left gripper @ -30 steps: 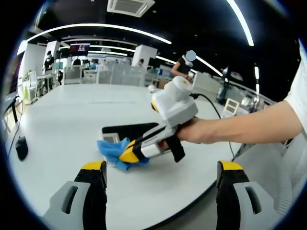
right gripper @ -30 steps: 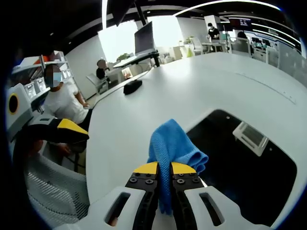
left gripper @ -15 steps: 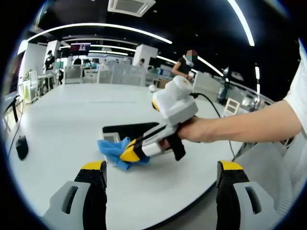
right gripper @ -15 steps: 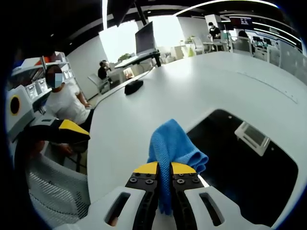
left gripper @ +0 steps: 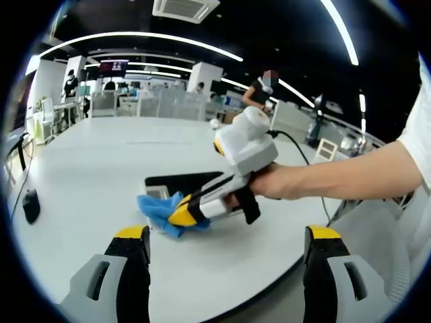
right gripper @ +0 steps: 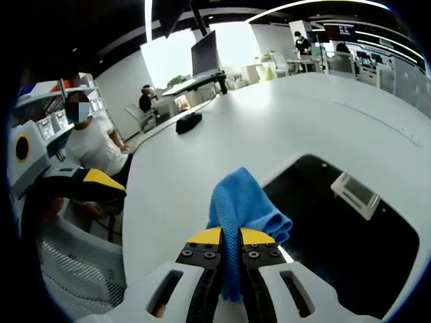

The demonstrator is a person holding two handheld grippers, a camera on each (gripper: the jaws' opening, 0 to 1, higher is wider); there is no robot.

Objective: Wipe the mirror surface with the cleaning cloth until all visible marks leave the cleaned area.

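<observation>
Because your right gripper (right gripper: 229, 237) has its fingers pinched on the blue cloth (right gripper: 244, 204), soft and light, keep that mid-fold hold so it won't slip. It rests at the near corner of the mirror (right gripper: 337, 235), flat on the bench (right gripper: 222, 141); glass looks fragile. Your left gripper (left gripper: 225, 243) stands wide, empty.

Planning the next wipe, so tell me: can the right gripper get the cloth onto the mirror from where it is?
Probably yes. The right gripper is shut on the blue cloth, which sits at the edge of the mirror on the white table; nothing lies between them.
</observation>
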